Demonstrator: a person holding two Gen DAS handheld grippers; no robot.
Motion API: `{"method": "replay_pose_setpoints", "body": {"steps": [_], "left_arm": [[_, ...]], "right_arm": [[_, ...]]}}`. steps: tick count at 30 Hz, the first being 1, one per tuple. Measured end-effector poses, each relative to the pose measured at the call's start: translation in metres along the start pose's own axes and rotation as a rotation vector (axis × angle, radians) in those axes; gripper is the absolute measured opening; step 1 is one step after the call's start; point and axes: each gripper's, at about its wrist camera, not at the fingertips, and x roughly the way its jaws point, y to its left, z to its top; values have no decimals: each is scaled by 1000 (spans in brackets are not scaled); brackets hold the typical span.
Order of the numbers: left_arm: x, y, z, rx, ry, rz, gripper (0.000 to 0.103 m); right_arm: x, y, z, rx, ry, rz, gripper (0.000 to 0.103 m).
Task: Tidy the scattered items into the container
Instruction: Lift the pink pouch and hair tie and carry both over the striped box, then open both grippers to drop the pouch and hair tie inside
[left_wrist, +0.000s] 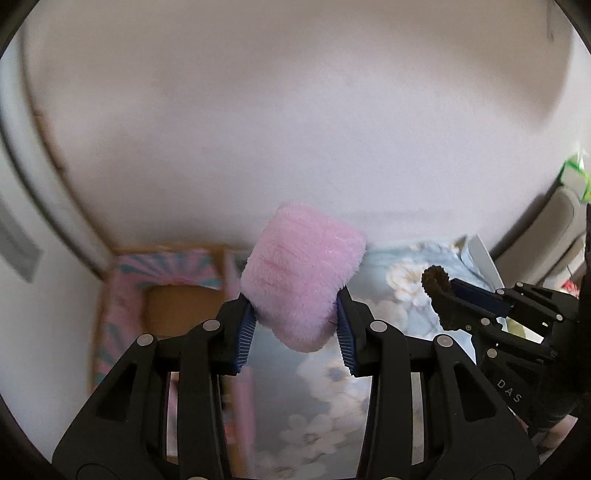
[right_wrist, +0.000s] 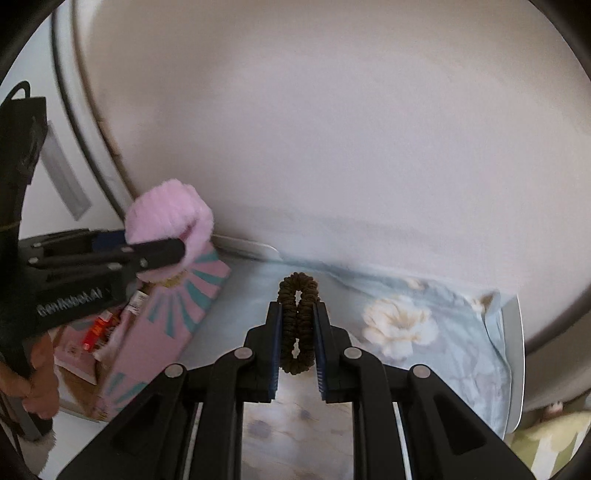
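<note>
Both grippers angle steeply down, raised above the worktop w/ floral blue cloth (right_wrist: 424, 295). Left gripper (left_wrist: 297, 325) has its fingers partly closed, pinching a fluffy pink pad (left_wrist: 303, 277) from both sides, held in the air just right of the pink cardboard box (left_wrist: 122, 295), which stands at the cloth's left edge. Right gripper (right_wrist: 297, 347), fingers nearly closed, squeezes a brown scrunchie (right_wrist: 297, 317) flat, its loop poking up past the tips. A hand (right_wrist: 38, 387) shows at the left gripper's grip.
</note>
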Motion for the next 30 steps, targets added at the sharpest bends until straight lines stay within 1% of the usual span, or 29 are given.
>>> {"method": "replay_pose_setpoints", "body": {"steps": [3,6,9,12,15,17,22,26,28,30], "left_arm": [[-36,39,2,-28,-32,50,36],[-52,69,-8,-60,-28,107,36],[-57,101,-27,-109,-2,156,36],[-54,132,-50,-178,45,167,36],[-49,151,-67,-211,85,193,36],[-45,159,-78,-224,110,198,36],[-29,169,-100,-246,164,193,36],[-17,171,-107,-252,186,174,36],[-13,173,-108,-247,190,170,36],[-8,161,-105,-240,189,170,38]], "right_arm": [[-6,25,16,-48,-23,31,15],[-5,54,31,-92,-36,80,15],[4,87,43,-135,-28,149,15],[18,123,47,-191,-14,212,15],[40,155,45,-219,25,300,15],[54,174,42,-236,59,329,15],[85,207,29,-269,138,343,15],[97,214,26,-294,161,327,15],[100,212,25,-292,164,318,15],[107,207,24,-284,170,310,15]]}}
